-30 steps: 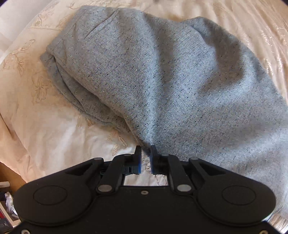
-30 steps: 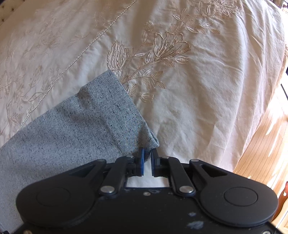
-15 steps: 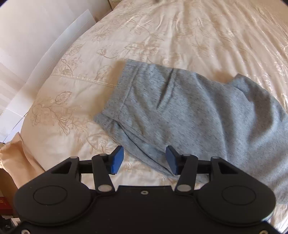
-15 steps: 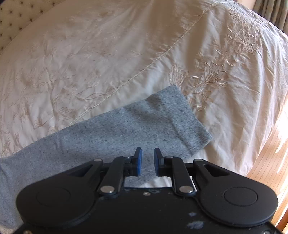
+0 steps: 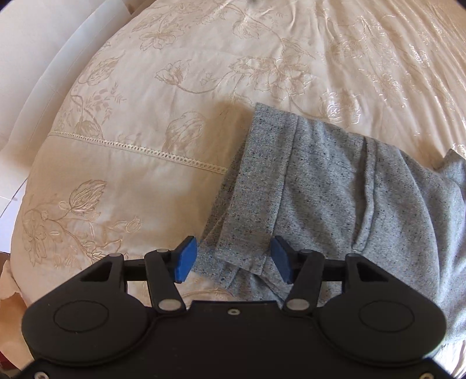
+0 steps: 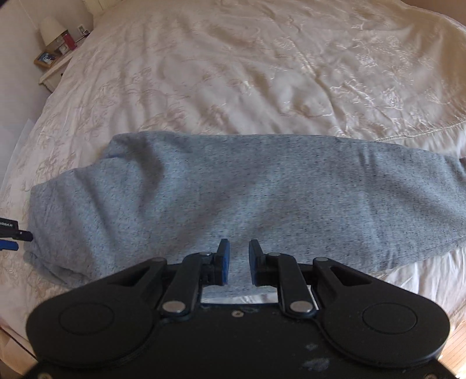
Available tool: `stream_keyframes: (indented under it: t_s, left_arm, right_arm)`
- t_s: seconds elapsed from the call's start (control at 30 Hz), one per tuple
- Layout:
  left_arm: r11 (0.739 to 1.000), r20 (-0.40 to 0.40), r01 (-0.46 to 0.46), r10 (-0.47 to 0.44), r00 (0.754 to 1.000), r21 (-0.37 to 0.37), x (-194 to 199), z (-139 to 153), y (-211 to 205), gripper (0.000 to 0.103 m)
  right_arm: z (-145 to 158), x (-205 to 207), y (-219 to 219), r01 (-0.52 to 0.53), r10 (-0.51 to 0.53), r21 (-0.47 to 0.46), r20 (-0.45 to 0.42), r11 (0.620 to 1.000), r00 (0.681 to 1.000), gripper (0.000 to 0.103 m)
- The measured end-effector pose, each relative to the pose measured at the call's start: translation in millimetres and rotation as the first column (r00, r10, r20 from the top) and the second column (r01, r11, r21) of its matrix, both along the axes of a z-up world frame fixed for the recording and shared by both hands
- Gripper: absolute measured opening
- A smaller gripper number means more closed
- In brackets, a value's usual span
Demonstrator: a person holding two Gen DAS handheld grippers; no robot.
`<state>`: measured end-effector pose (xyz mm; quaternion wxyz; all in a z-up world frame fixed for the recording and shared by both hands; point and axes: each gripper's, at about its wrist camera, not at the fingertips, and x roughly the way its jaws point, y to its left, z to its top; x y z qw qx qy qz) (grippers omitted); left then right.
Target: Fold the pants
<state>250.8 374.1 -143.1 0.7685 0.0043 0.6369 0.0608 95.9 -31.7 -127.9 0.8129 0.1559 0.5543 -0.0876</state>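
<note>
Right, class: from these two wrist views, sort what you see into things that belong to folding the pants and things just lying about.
Part of the job:
- grey pants, lying on the bedspread
- left gripper, open over the waistband end
- right gripper, open above the pants
- cream bedspread, the folding surface

Just lying about:
- bedside lamp
- red item beside it
- small framed picture

A bed (image 6: 262, 73) dressed in a cream bedspread (image 5: 131, 180) embroidered with flowers — a band of openwork stitching crosses it near one end — carries a single garment. Grey speckled pants (image 6: 233, 192) lie directly on the cover, folded lengthwise into one long strip — waistband end (image 5: 253, 189) by the stitched band.
</note>
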Motion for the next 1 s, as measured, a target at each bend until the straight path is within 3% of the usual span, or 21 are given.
stream_keyframes:
  t_s: [0.1, 0.3, 0.33, 0.4, 0.43, 0.47, 0.63, 0.73, 0.83, 0.93, 1.0]
  left_arm:
    - [0.995, -0.018, -0.033, 0.032, 0.999, -0.089, 1, -4, 18, 0.066]
    - [0.982, -0.058, -0.039, 0.028, 0.998, -0.187, 8, -17, 23, 0.07]
    - [0.979, -0.053, -0.052, 0.042, 0.998, -0.198, 8, -17, 23, 0.068]
    - [0.974, -0.048, -0.064, 0.054, 0.997, -0.219, 7, -17, 20, 0.046]
    - [0.975, -0.058, -0.068, 0.057, 0.997, -0.21, 6, -17, 18, 0.023]
    - [0.977, -0.059, -0.078, 0.068, 0.996, -0.198, 5, -13, 16, 0.015]
    - [0.99, 0.045, -0.042, 0.048, 0.998, -0.131, -14, 36, 17, 0.013]
    - [0.989, 0.041, -0.019, 0.025, 0.999, -0.144, -23, 49, 31, 0.013]
    - [0.992, -0.025, -0.018, 0.015, 1.0, -0.124, -22, 27, 38, 0.014]
    - [1.0, -0.074, 0.019, -0.019, 0.997, 0.003, -24, -5, 32, 0.009]
    - [0.999, -0.156, 0.022, -0.017, 0.988, 0.034, -27, -26, 32, 0.01]
  right_arm:
    - [2, 6, 35, -0.047, 0.047, 0.023, -0.005, 0.999, 0.999, 0.017]
    - [5, 9, 71, -0.111, 0.111, 0.021, -0.014, 0.994, 0.994, 0.017]
    - [6, 8, 74, -0.114, 0.114, 0.021, -0.018, 0.993, 0.993, 0.017]
    - [7, 9, 80, -0.125, 0.125, 0.018, -0.023, 0.992, 0.992, 0.017]
    - [7, 9, 83, -0.127, 0.128, 0.016, -0.024, 0.992, 0.992, 0.017]
    - [7, 9, 84, -0.128, 0.129, 0.016, -0.026, 0.992, 0.991, 0.017]
    - [7, 8, 91, -0.142, 0.142, 0.017, -0.029, 0.99, 0.989, 0.017]
    - [7, 11, 94, -0.144, 0.145, 0.031, -0.023, 0.989, 0.989, 0.017]
    - [-1, 19, 98, -0.158, 0.159, 0.043, -0.034, 0.986, 0.987, 0.017]
    - [-14, 30, 105, -0.185, 0.187, 0.05, -0.039, 0.982, 0.982, 0.017]
    - [-27, 38, 113, -0.211, 0.213, 0.04, -0.049, 0.977, 0.976, 0.017]
